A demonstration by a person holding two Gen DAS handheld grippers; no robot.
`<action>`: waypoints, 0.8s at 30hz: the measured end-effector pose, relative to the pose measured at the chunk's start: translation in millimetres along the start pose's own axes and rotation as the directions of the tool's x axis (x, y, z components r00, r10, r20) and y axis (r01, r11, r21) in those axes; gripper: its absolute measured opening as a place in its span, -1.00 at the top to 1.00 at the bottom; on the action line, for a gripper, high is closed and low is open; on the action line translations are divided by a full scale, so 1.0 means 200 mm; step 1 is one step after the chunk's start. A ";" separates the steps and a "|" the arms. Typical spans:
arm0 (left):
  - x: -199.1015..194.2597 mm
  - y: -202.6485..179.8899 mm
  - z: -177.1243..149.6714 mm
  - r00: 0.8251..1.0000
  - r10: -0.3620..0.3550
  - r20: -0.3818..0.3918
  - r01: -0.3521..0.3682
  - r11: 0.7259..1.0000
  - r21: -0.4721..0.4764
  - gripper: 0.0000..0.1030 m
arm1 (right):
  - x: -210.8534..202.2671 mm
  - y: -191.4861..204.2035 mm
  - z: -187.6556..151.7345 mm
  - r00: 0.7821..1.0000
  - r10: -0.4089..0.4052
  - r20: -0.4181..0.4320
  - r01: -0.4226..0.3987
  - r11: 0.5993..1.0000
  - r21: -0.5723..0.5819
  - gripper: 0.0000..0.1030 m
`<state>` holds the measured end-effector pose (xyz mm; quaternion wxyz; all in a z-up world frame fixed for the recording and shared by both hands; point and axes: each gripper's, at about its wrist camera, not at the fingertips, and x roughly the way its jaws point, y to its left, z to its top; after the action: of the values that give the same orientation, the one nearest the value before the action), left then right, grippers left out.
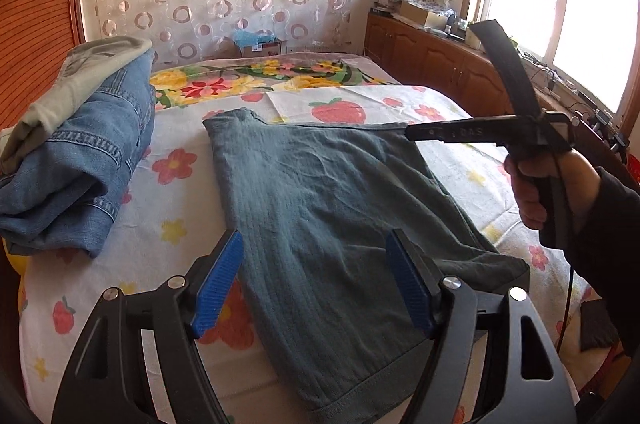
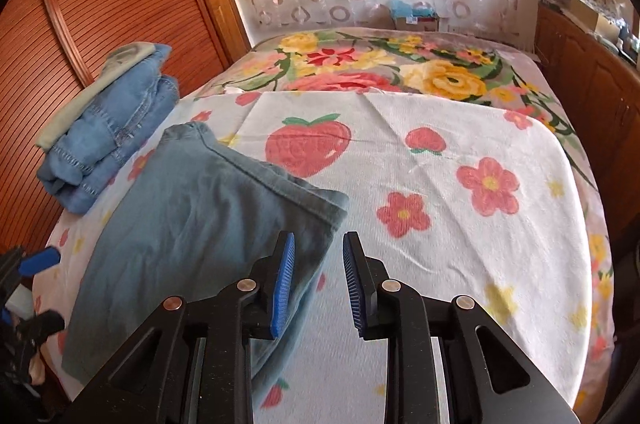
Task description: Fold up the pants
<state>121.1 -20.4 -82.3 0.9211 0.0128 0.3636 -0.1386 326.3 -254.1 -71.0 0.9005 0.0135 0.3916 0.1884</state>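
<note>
The grey-green pants [image 1: 320, 207] lie folded flat on the flowered bed sheet [image 1: 176, 224]. My left gripper [image 1: 314, 284] hovers over their near end, open wide, its blue pads [image 1: 218, 284] clear of the cloth. In the right wrist view the pants [image 2: 192, 224] lie at the left. My right gripper [image 2: 318, 284] is beside their right edge, over bare sheet, its jaws a narrow gap apart with nothing between them. From the left wrist view the right gripper [image 1: 412, 135] is seen side-on above the pants' far right corner, held by a hand [image 1: 532, 191].
Folded blue jeans [image 1: 80, 159] with a pale green garment on top are stacked at the bed's left edge, also the jeans [image 2: 112, 131]. A wooden wardrobe [image 2: 100, 3] stands left, a wooden cabinet [image 1: 432, 59] and window right. Bare sheet [image 2: 440, 183] spreads to the right of the pants.
</note>
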 end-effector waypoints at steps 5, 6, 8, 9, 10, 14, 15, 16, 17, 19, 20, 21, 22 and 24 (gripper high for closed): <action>0.02 0.00 -0.02 1.000 0.003 -0.015 -0.003 1.000 0.007 -0.45 | 0.05 -0.02 0.03 1.000 0.026 0.002 -0.026 0.999 0.022 0.93; 0.02 0.00 -0.03 1.000 0.004 -0.018 -0.004 1.000 0.006 -0.45 | 0.04 -0.02 0.04 1.000 0.021 0.019 -0.022 1.000 0.012 0.96; 0.02 0.01 -0.04 1.000 0.005 -0.022 -0.005 1.000 0.005 -0.45 | -0.02 0.00 0.01 0.999 0.010 0.049 -0.010 1.000 -0.008 0.96; 0.02 0.00 -0.04 1.000 0.006 -0.024 -0.006 1.000 0.005 -0.45 | -0.02 0.00 0.01 0.998 0.006 0.061 -0.006 1.000 -0.014 0.96; 0.02 0.01 -0.04 1.000 0.007 -0.026 -0.007 1.000 0.003 -0.45 | -0.03 0.01 0.01 0.998 -0.008 0.070 0.009 1.000 -0.017 0.96; 0.03 0.01 -0.06 0.999 0.008 -0.035 -0.008 1.000 -0.001 -0.45 | 0.01 0.01 0.03 0.995 -0.076 0.067 0.078 0.997 -0.027 0.96; 0.04 0.01 -0.06 0.999 0.006 -0.038 -0.007 1.000 0.000 -0.45 | 0.01 0.02 0.02 0.994 -0.093 0.065 0.096 0.995 -0.037 0.96; 0.03 0.01 -0.06 0.999 0.007 -0.041 -0.007 1.000 0.001 -0.45 | 0.03 0.03 0.03 0.992 -0.112 0.061 0.115 0.993 -0.041 0.96; 0.03 0.01 -0.07 0.999 0.008 -0.042 -0.008 1.000 0.000 -0.45 | 0.04 0.03 0.02 0.990 -0.124 0.060 0.127 0.991 -0.037 0.96; 0.03 0.01 -0.07 0.999 0.006 -0.043 -0.006 1.000 -0.001 -0.45 | 0.02 0.03 0.01 0.990 -0.132 0.056 0.133 0.991 -0.021 0.81; 0.03 0.01 -0.08 0.999 0.006 -0.044 -0.006 1.000 -0.002 -0.45 | 0.01 0.03 0.00 0.991 -0.123 0.054 0.123 0.992 -0.008 0.73; 0.03 0.02 -0.08 0.999 0.005 -0.044 -0.005 1.000 -0.004 -0.45 | -0.01 0.03 -0.02 0.993 -0.102 0.052 0.102 0.995 0.006 0.65; 0.02 0.02 -0.08 0.999 0.003 -0.045 -0.003 1.000 -0.004 -0.45 | -0.05 0.04 -0.03 0.994 -0.092 0.052 0.091 0.996 0.011 0.64; 0.01 0.01 -0.09 0.999 0.001 -0.043 -0.001 1.000 -0.003 -0.45 | -0.14 0.08 -0.08 0.995 -0.074 0.070 0.075 0.997 -0.011 0.61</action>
<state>112.2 -16.5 -97.1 0.9132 0.0146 0.3834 -0.1374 291.6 -250.6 -60.0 0.9200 -0.0007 0.3591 0.1568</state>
